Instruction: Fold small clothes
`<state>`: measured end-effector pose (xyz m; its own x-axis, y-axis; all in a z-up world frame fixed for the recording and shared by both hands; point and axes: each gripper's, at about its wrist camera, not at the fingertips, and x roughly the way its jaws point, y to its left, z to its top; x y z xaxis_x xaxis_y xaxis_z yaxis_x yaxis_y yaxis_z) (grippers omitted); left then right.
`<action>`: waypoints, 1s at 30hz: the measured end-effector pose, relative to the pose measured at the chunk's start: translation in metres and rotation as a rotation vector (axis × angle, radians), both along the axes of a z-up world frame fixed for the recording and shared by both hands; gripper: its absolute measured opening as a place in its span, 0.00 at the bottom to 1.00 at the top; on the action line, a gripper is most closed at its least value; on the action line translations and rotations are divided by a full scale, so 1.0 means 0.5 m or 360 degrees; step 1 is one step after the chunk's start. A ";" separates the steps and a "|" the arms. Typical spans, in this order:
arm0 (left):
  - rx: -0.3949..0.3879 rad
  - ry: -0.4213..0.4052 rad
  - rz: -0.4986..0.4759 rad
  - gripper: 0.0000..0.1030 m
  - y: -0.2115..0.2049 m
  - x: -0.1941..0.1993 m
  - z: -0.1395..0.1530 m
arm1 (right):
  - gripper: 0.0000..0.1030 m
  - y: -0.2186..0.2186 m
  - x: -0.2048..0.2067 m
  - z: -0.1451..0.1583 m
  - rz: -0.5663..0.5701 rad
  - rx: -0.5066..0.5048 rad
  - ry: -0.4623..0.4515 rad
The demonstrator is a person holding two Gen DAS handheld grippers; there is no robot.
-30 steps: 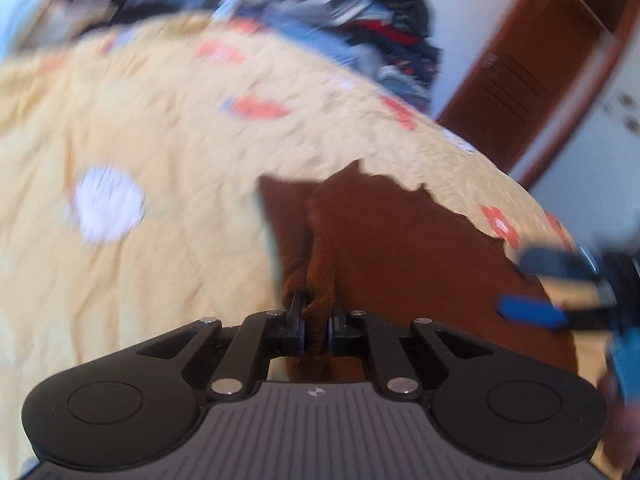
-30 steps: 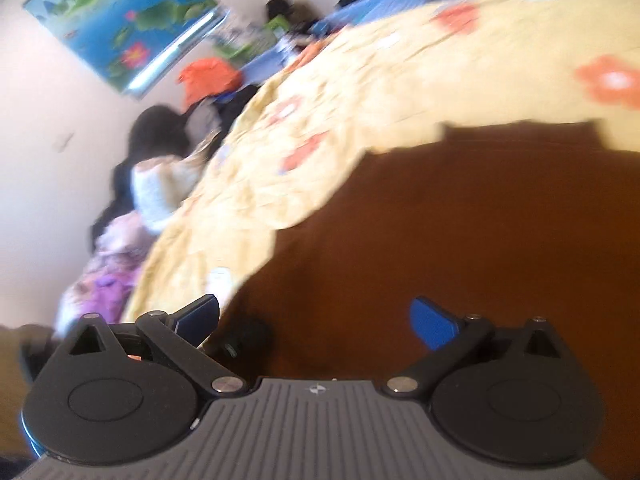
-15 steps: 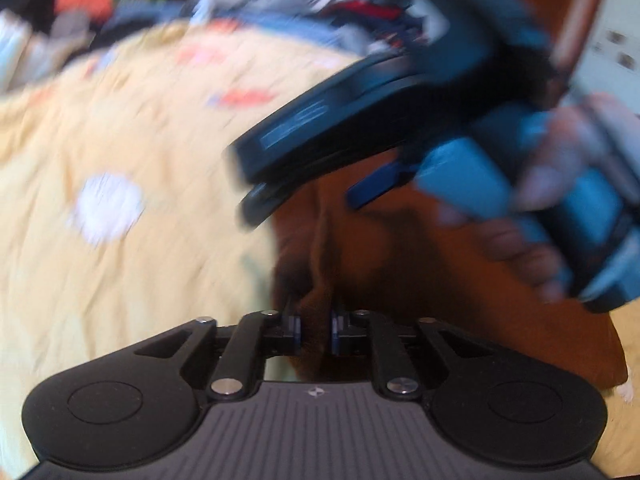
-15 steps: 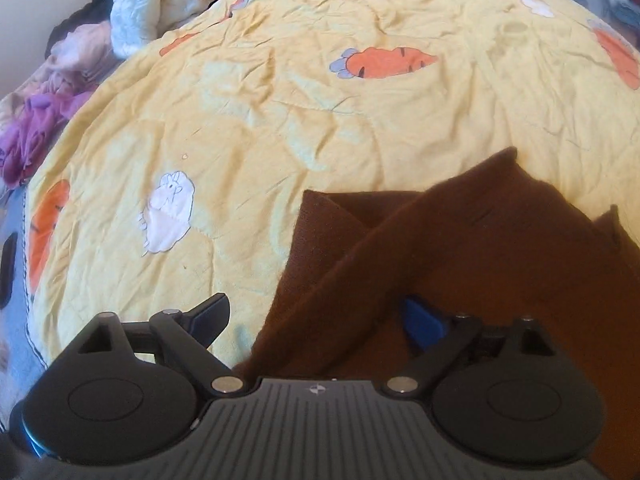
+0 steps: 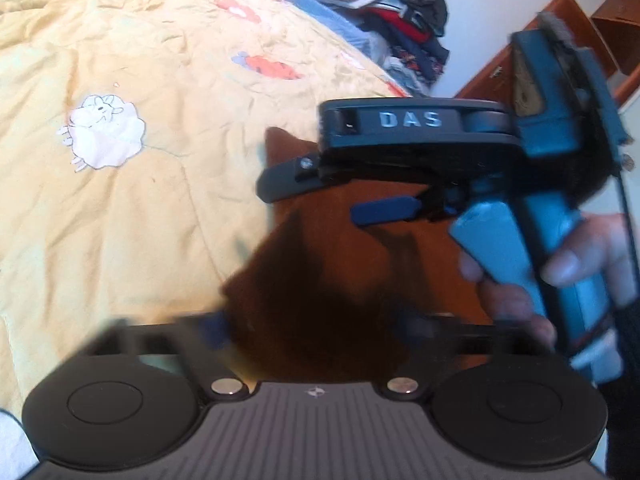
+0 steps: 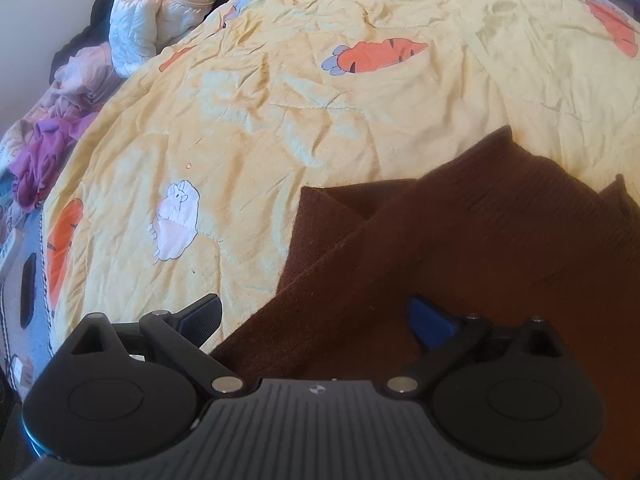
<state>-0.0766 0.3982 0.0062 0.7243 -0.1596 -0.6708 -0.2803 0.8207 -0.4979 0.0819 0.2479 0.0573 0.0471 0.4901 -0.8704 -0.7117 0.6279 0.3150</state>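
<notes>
Lying on yellow quilt: one brown garment, partly folded, cut off at 3-6 o'clock. Two grippers. Right gripper jaws spread wide over garment edge, gripping nothing. Left gripper blurred, jaws look spread, cloth between; contact unclear. One hand on right handle. Clothes pile at 12-1 o'clock.

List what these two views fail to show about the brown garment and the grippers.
- Left wrist view: left gripper fingers smeared by motion blur; grip unclear.
- Same view: right gripper and hand cover the brown garment's right part.
- Right wrist view: garment cut off by the right edge and gripper body.
</notes>
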 end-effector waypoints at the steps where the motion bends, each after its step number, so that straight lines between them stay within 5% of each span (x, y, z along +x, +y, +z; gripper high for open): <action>1: 0.0018 0.0038 0.0005 0.21 0.006 0.008 -0.007 | 0.97 0.002 -0.002 0.002 0.0006 -0.0009 -0.0005; 5: 0.0106 0.0035 -0.0029 0.10 0.014 0.011 -0.004 | 0.94 0.007 -0.007 0.005 0.0026 -0.0051 -0.0024; 9: 0.0800 -0.0244 -0.0247 0.09 -0.104 -0.023 0.047 | 0.89 0.017 -0.004 0.004 0.0039 -0.0112 -0.0047; 12: 0.0999 -0.0321 -0.0372 0.09 -0.154 -0.031 0.053 | 0.76 0.025 -0.003 0.006 0.0085 -0.0166 -0.0095; 16: 0.1035 -0.0289 -0.0388 0.09 -0.160 -0.028 0.047 | 0.39 0.006 0.018 0.014 0.0101 -0.0170 -0.0137; 19: 0.1048 -0.0304 -0.0405 0.09 -0.170 -0.021 0.059 | 0.24 -0.044 0.035 0.025 0.0069 -0.0054 -0.0105; 25: 0.1082 -0.0510 -0.0608 0.09 -0.264 0.004 0.112 | 0.22 -0.292 0.057 0.090 -0.0224 0.0417 -0.0125; 30: 0.1035 -0.0690 -0.1062 0.09 -0.423 0.005 0.136 | 0.22 -0.625 0.051 0.096 -0.0670 0.0679 -0.0116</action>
